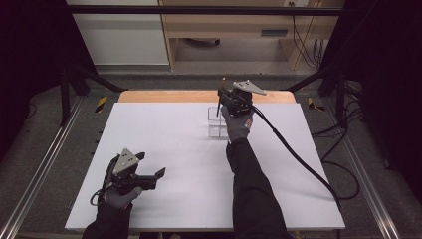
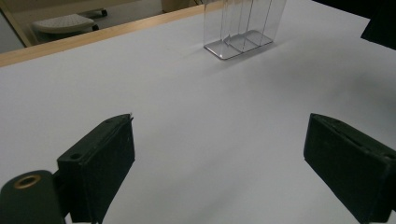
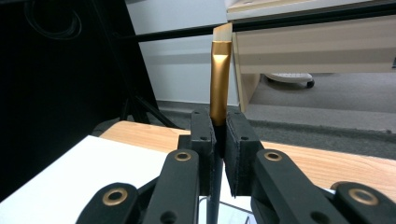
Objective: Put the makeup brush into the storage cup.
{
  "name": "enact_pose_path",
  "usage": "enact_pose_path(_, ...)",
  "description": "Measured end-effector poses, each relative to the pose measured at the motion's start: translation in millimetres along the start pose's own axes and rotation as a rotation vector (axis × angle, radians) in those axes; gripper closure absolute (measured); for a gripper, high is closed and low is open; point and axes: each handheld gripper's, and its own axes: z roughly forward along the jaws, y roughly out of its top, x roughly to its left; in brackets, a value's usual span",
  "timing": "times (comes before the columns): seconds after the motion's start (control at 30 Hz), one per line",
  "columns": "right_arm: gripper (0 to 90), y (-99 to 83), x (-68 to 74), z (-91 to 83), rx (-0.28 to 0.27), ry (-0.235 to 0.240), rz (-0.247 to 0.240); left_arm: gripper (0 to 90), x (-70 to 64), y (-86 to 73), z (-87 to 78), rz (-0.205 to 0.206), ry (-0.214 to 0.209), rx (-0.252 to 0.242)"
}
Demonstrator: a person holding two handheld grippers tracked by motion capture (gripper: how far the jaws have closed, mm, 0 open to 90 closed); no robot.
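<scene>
Right gripper (image 1: 222,102), upper centre of the high view, clamps a brush (image 3: 220,74) upright above the clear holder (image 1: 217,123); next, lower it into a slot. Left gripper (image 1: 149,167), lower left, gapes wide, empty.

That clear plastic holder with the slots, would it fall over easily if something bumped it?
Probably yes. The clear holder looks tall and thin-walled on a narrow base, so likely light and tippy. It stands loose on the smooth white table, so a nudge might slide it. The brush in the right tool could catch its rim.
</scene>
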Motion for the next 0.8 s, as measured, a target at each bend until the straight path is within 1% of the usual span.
enact_pose_path(0.23, 83.6, -6.1, 0.4, 5.5, 0.016, -0.008, -0.003, 8.0, -0.8, 0.2, -0.4, 0.004, -0.004, -0.004)
enact_pose_path(0.47, 83.6, -15.5, 1.8, 12.5, 0.043, -0.02, -0.025, 8.0, -0.2, 0.8, -1.6, 0.005, -0.003, -0.012)
enact_pose_path(0.73, 83.6, -25.0, 5.2, 17.7, 0.065, -0.024, -0.021, 8.0, -0.7, 1.4, -2.4, 0.007, -0.003, -0.014)
enact_pose_path(0.8, 83.6, -28.2, 6.4, 19.0, 0.07, -0.024, -0.031, 8.1, -0.6, 1.4, -2.5, 0.006, -0.003, -0.015)
